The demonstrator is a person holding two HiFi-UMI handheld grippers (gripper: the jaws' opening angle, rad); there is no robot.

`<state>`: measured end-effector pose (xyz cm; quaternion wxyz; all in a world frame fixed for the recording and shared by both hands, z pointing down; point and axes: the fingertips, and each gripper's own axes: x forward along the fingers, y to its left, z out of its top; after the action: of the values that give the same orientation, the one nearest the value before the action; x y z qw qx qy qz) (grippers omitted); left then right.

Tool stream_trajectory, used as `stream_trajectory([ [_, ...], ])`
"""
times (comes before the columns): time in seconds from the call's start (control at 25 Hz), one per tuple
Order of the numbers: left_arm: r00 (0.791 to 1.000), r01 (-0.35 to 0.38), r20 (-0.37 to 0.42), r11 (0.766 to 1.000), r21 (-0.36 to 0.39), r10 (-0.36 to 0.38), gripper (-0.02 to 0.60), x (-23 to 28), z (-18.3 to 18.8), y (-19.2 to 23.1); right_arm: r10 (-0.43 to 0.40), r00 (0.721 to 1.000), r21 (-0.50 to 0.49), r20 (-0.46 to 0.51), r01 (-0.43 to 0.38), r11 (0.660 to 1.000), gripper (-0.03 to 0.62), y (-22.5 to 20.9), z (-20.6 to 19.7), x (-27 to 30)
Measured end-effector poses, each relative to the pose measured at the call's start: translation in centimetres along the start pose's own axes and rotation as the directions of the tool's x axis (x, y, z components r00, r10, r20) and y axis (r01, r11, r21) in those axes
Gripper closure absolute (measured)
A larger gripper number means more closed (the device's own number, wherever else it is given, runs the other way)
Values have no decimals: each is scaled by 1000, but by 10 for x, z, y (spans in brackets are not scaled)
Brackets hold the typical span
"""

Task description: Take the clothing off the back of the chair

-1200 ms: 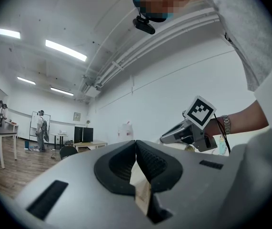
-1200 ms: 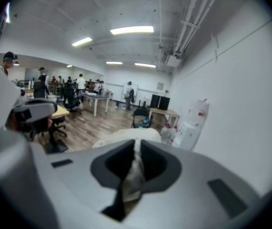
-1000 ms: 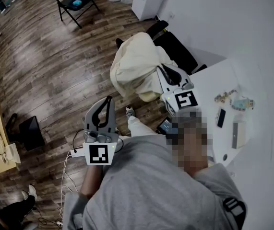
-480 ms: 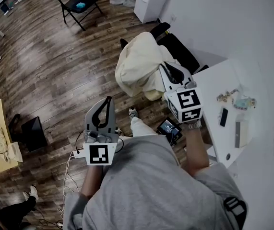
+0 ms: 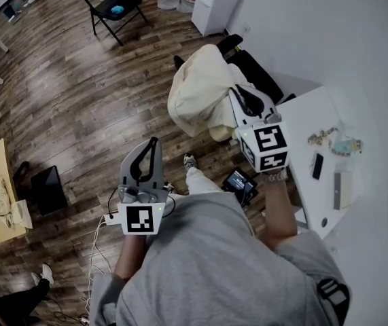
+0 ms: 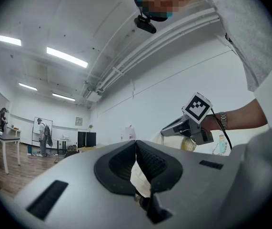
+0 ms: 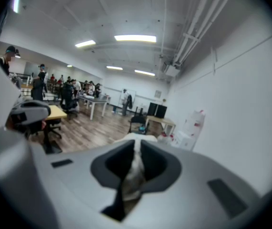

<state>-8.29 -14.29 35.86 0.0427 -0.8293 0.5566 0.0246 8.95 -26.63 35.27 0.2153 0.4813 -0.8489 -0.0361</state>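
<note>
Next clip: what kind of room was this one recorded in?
Probably a large shared office or lab workspace: desks with many people around them, strip lights on a high ceiling, and an open wood floor with a folding chair standing on it.

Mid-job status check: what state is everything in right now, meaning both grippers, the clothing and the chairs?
right gripper: shut on the clothing's edge.
left gripper: shut, held over the floor, apart from the clothing.
clothing: draped over the chair back, not yet off.
chair: upright, partly covered.
folding chair: unfolded, standing.
</note>
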Motion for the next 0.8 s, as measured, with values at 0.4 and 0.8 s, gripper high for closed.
stream_trajectory([
  [0.4,1000,-4,-11,1000,0,4,545,-7,-1,3,-11,1000,-14,15,11,1000,533,1,9,-3],
  [0.8,1000,-18,16,1000,7,17,545,-8,3,-2,-12,999,-32,35,13,999,533,-5,16,-9],
])
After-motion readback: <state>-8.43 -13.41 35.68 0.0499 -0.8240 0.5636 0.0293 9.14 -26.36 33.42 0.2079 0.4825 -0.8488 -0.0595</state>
